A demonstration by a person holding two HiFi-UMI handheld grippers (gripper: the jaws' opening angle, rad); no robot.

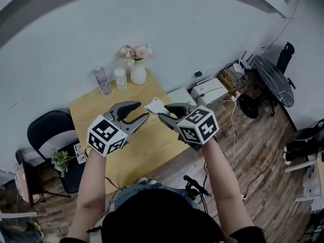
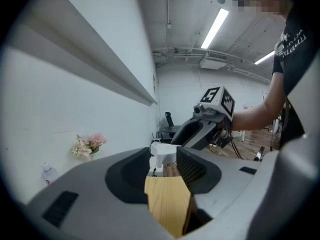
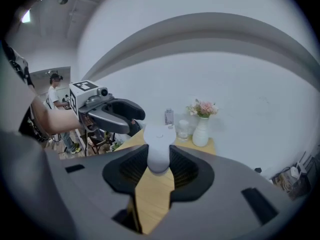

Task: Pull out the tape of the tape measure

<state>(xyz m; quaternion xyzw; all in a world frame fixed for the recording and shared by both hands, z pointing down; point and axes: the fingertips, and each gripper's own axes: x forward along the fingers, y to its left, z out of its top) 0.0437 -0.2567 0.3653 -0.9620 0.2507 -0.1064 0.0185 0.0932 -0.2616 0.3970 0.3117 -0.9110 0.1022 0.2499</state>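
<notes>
Above table, right tool grips tape measure

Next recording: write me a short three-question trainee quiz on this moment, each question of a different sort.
1. Which claw grips the white tape measure? A) left B) right C) neither
2. True or false: the tape measure rests on the wooden table.
3. Fill in: the pink flowers at the table's far edge stand in a white ____.
Key: 1 B, the right claw is closed on its case. 2 False, it is held up above the table. 3 vase.
</notes>
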